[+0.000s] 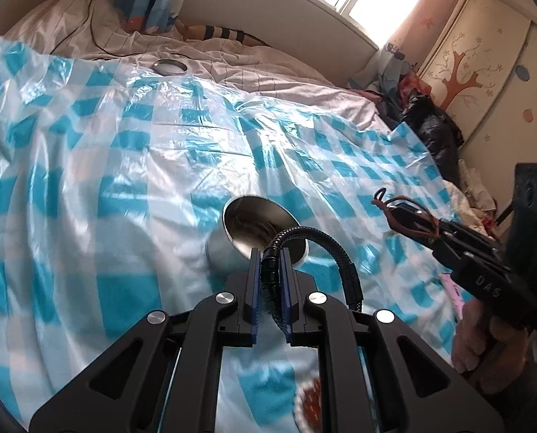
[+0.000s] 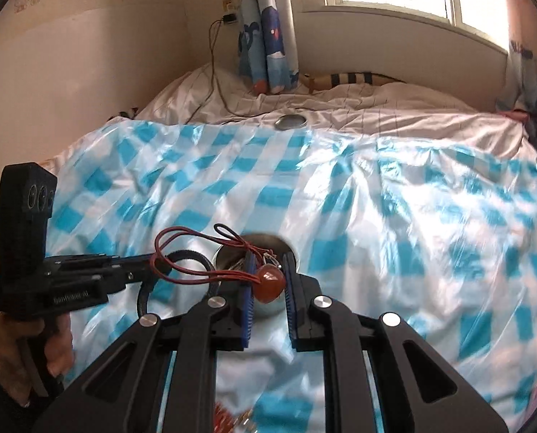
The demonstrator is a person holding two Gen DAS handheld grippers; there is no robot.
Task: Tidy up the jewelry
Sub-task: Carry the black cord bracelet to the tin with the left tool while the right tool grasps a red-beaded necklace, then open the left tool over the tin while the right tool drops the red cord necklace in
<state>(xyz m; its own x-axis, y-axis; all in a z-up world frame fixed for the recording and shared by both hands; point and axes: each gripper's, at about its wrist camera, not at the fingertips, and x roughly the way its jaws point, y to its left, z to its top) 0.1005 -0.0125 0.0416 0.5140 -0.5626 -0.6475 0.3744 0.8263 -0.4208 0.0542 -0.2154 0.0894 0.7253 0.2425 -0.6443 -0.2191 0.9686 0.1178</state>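
Right gripper (image 2: 267,281): nearest my right camera, it is clamping an orange-red bead pendant (image 2: 267,283) between its blue pads, with the red cord (image 2: 181,252) looping out to the left and trailing toward the other tool.
Left gripper (image 1: 269,272): nearest my left camera, it is pinching a black ribbed band (image 1: 326,249) that is arching up and over to the right; the jaws are nearly together on it.
Metal tin (image 1: 257,231): it is sitting open-mouthed on the blue-and-white checked plastic sheet (image 1: 88,180), just beyond both sets of fingertips. I am reading it as the place the jewelry is going.
Lid (image 2: 290,121): lying well apart, at the far edge of the sheet on the pale bedding.
Step in hand: I am judging that both pieces are being carried over the tin for dropping in.
Doing it well: I am wanting the pendant centred over the mouth before I let go, and the cord gathered inside the rim too, since a loop hanging out could drag the bead back. I am planning to release one hand at a time so cord and band are not tangling.
Hard to make out: the tin's inside is blurred; I cannot tell what is already in it. The band's far end is hidden behind the left fingers, and the patterned patch at the bottom edge of both views is cut off.
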